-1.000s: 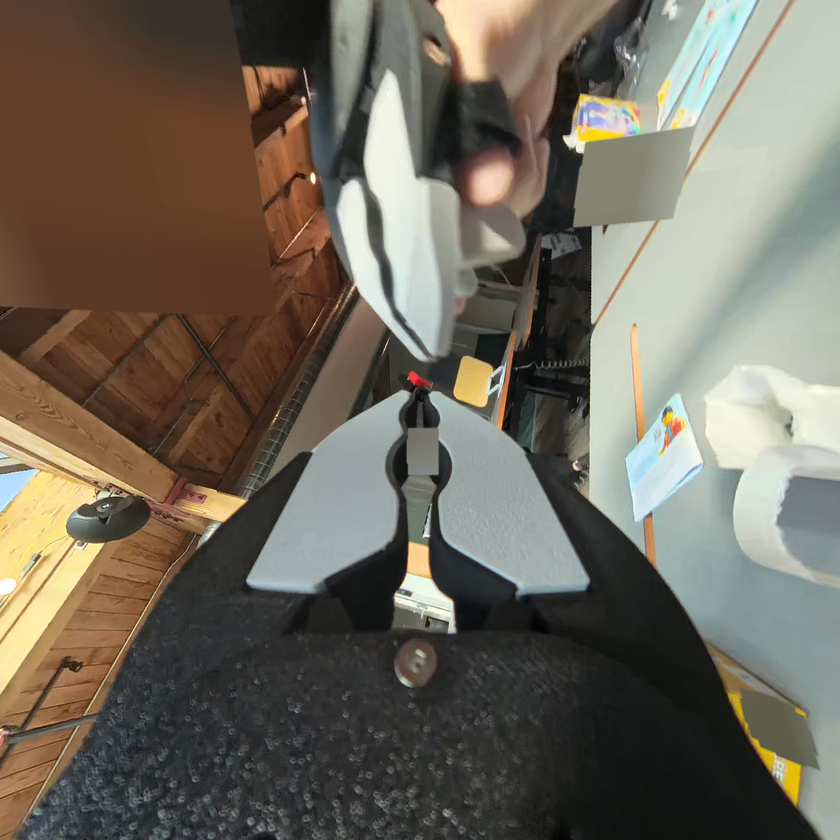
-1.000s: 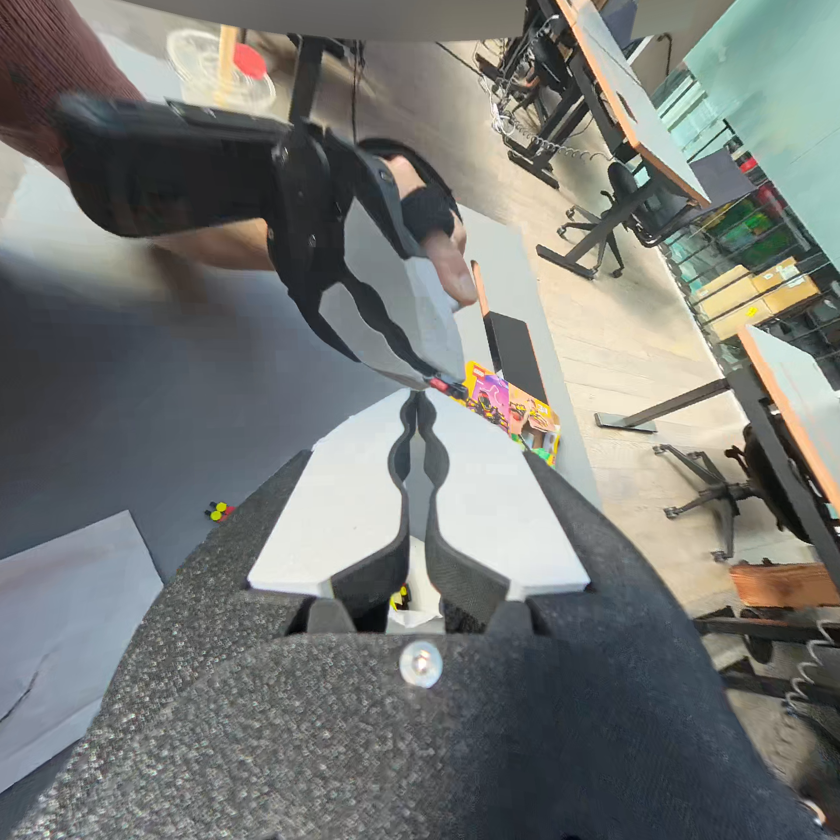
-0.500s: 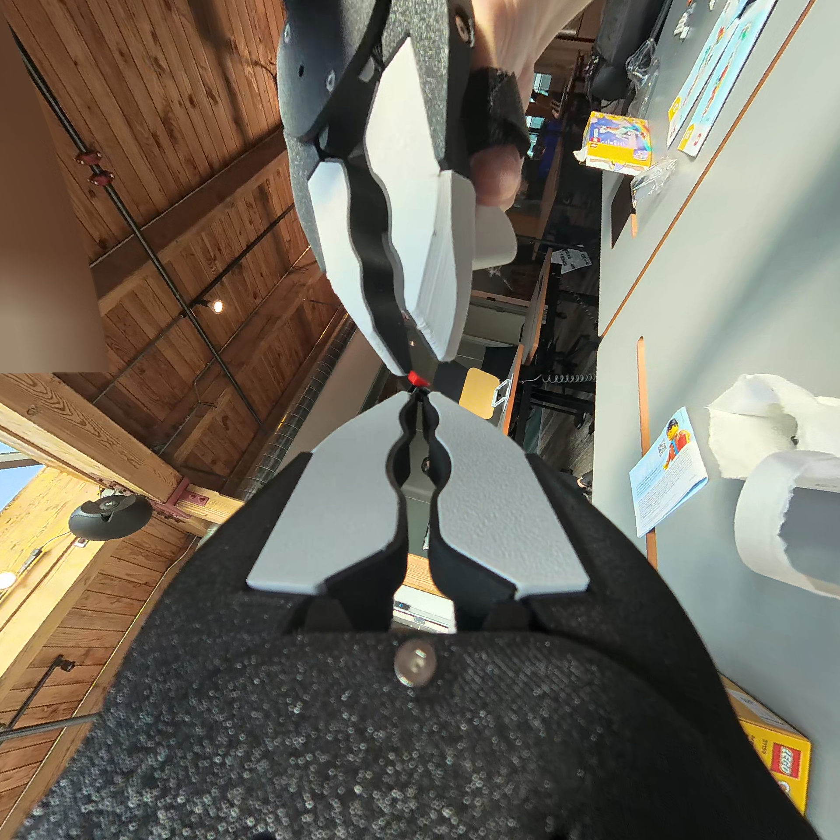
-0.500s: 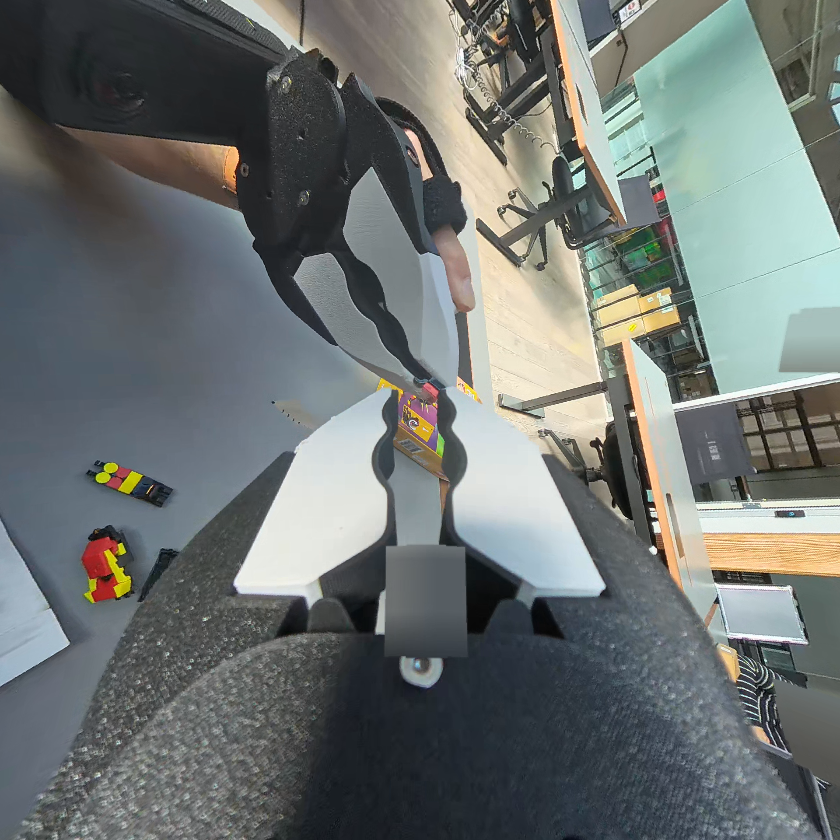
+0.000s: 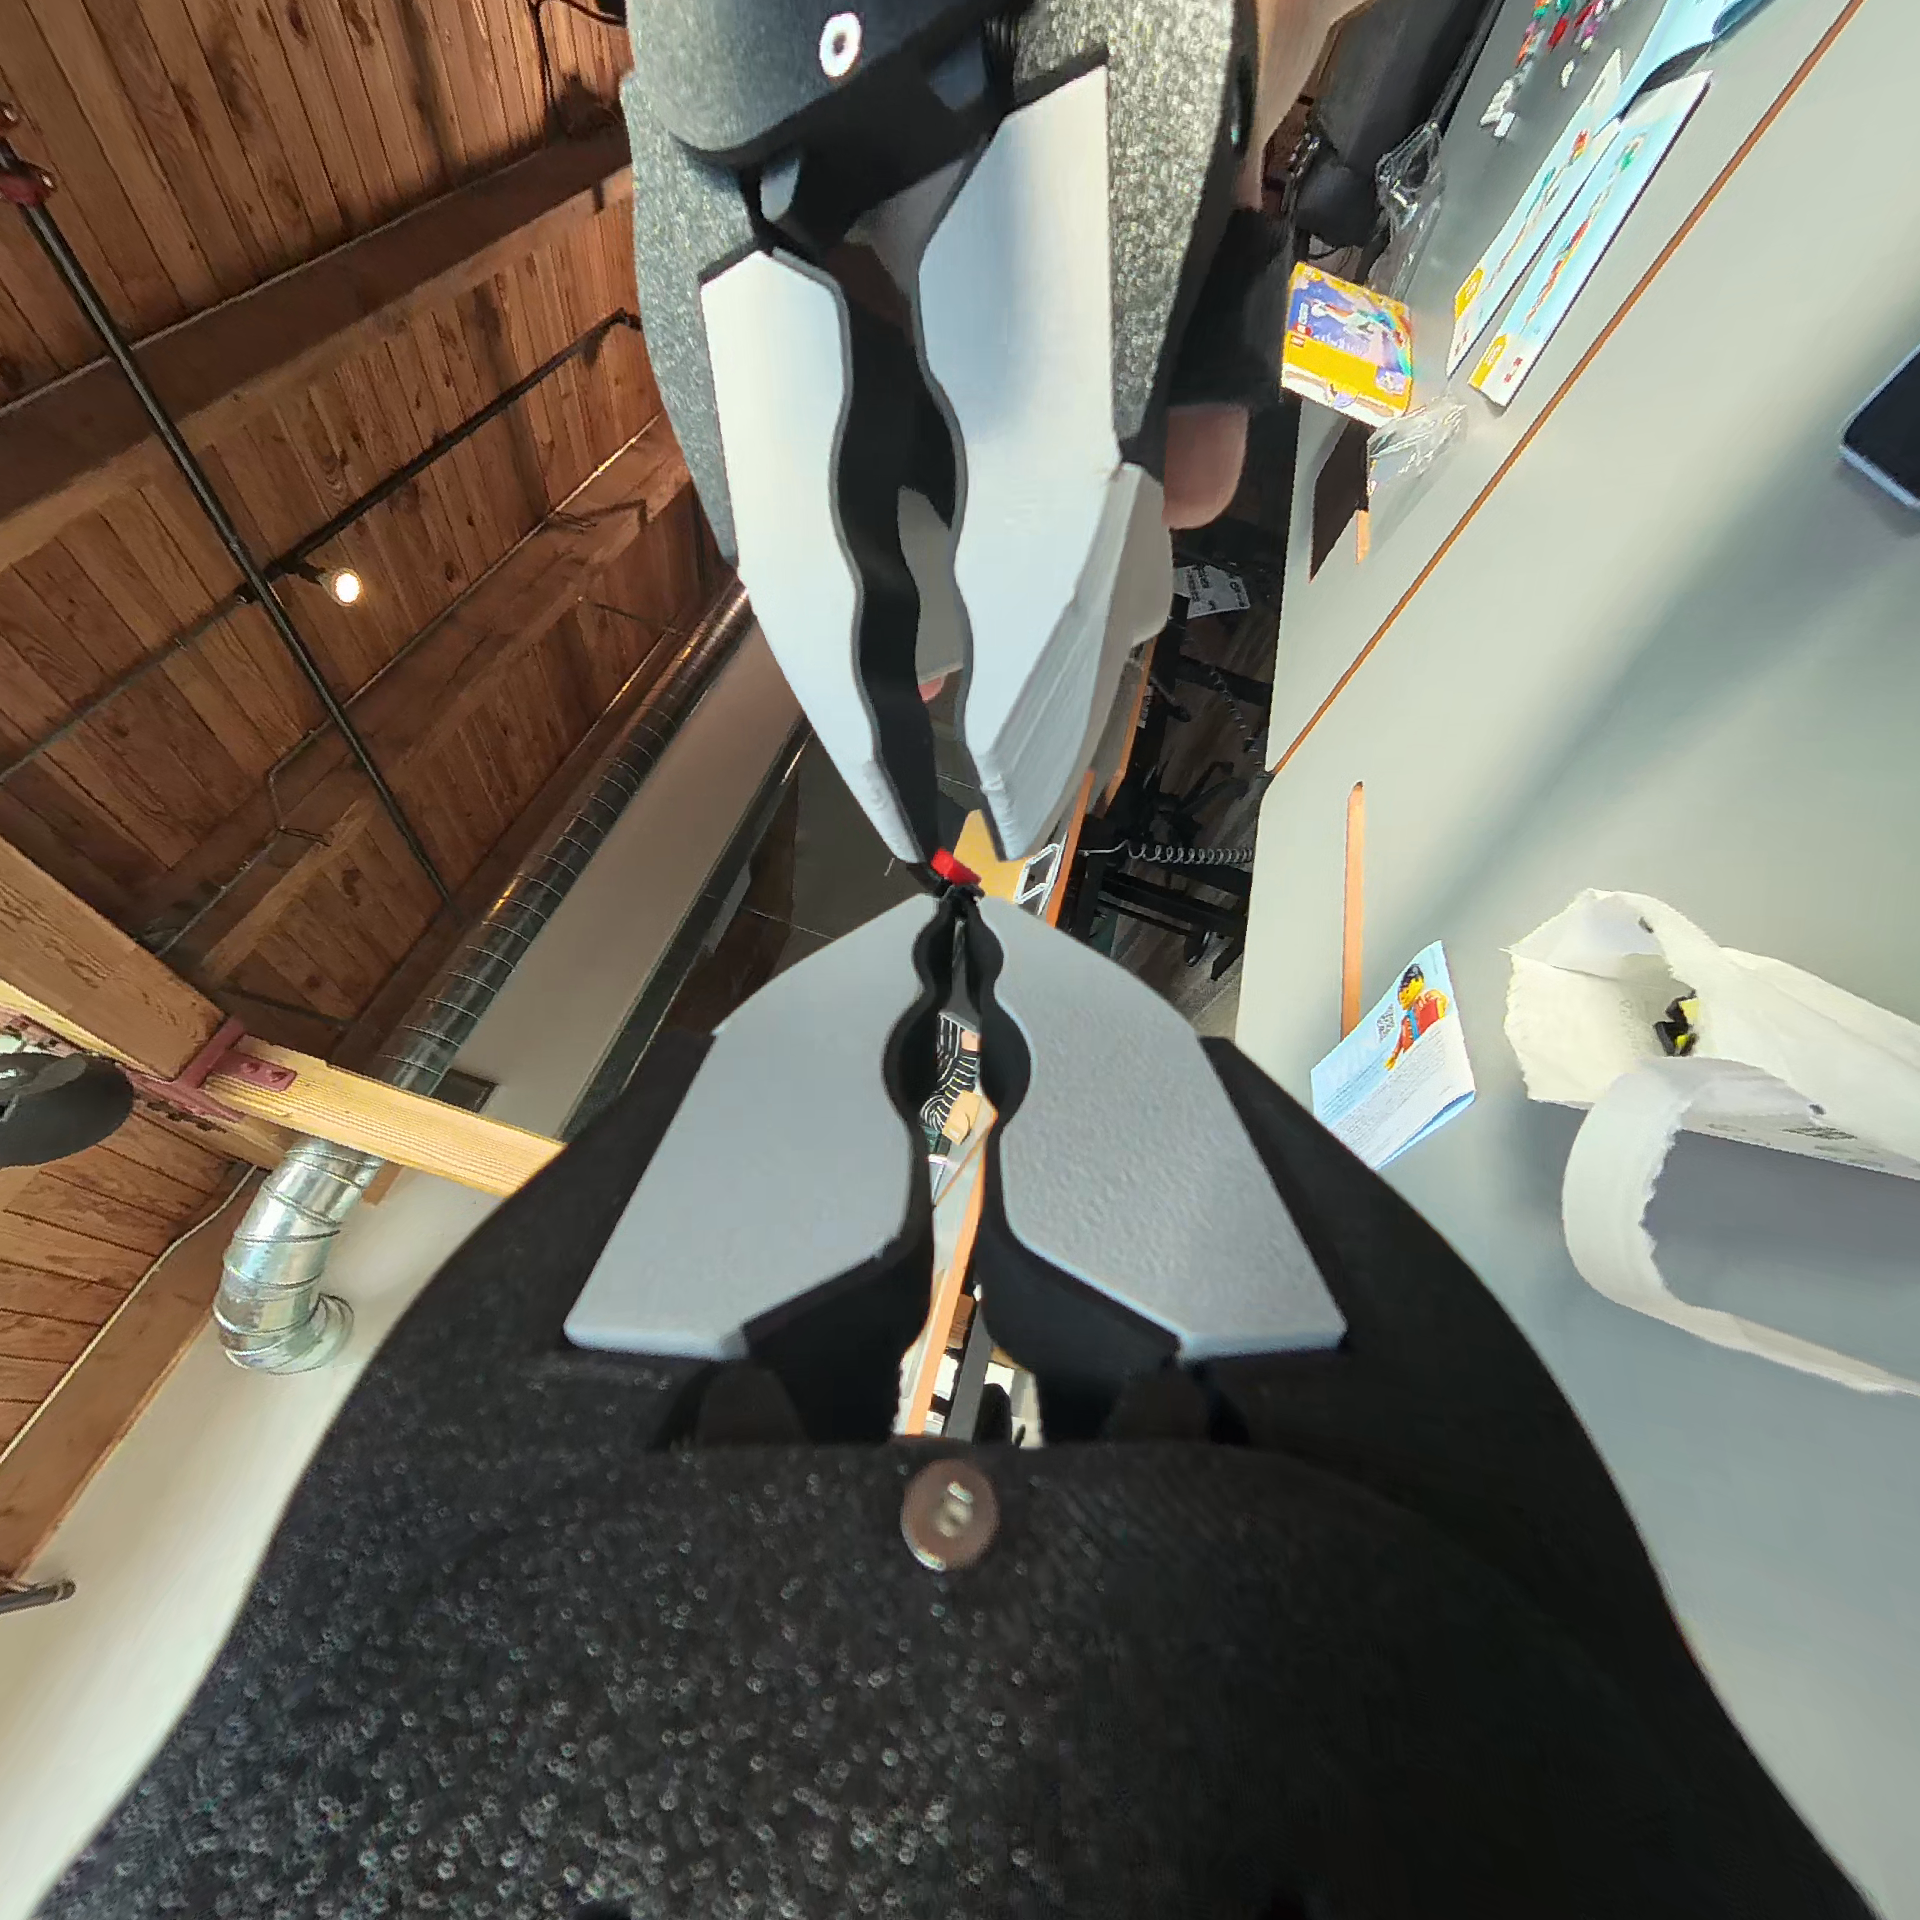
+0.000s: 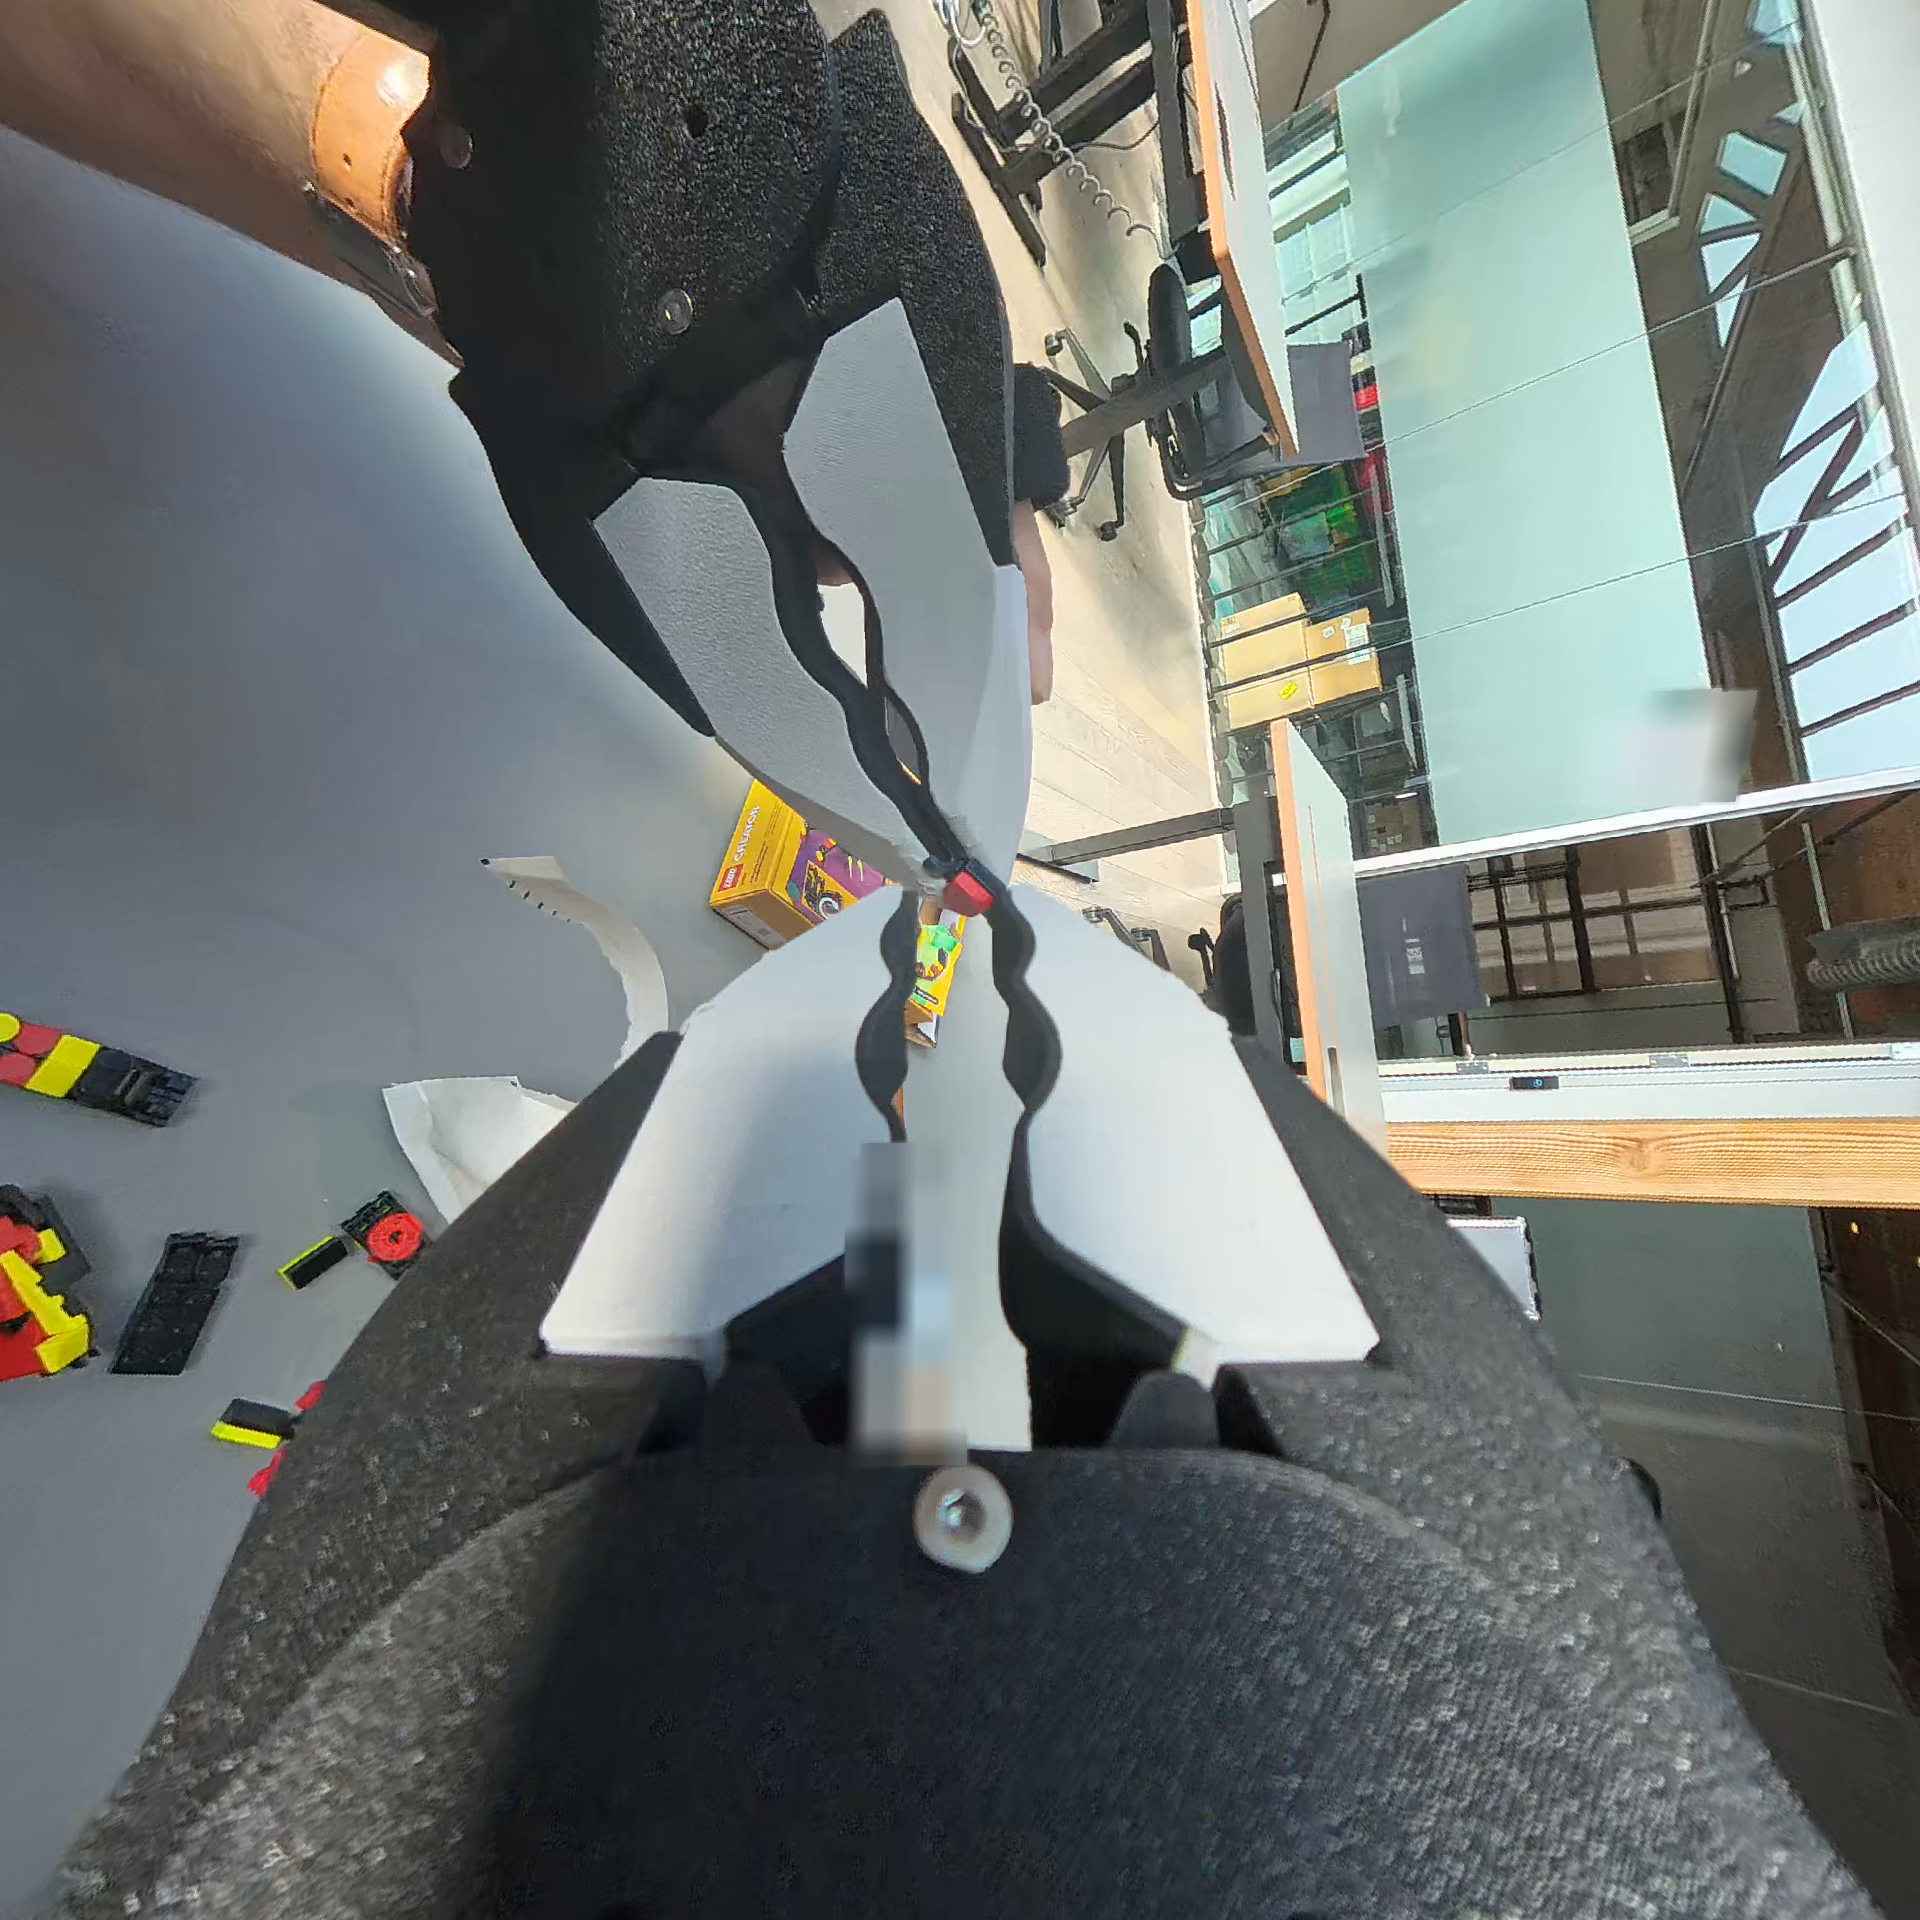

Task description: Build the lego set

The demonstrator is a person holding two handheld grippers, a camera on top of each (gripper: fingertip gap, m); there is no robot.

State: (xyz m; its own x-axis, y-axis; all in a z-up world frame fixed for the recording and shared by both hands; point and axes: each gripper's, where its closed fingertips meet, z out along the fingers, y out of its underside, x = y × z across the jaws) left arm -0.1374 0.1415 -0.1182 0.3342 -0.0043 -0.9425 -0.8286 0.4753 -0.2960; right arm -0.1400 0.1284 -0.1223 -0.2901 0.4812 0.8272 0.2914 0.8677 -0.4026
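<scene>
While both tongs meet tip to tip above the grey surface [image 6: 208, 623], a small red lego piece [image 6: 969, 888] sits at the junction. In the right wrist view, the right tongs [image 6: 951, 904] show their tips drawn nearly together around the red piece, with a gap widening behind them; the left tongs [image 6: 940, 857] descend from 12 o'clock, tips pressed together on a tiny black part touching the red piece. In the left wrist view, the left tongs [image 5: 961, 912] are pressed together at the tips, and the right tongs [image 5: 935, 847] point down from 12 o'clock with the red piece [image 5: 948, 862] at their tips. Loose red, yellow and black lego pieces [image 6: 42, 1299] lie on the surface at 9 o'clock. A yellow lego box [image 6: 779, 862] rests just beyond the tips, torn white paper [image 6: 613, 935] beside it.
</scene>
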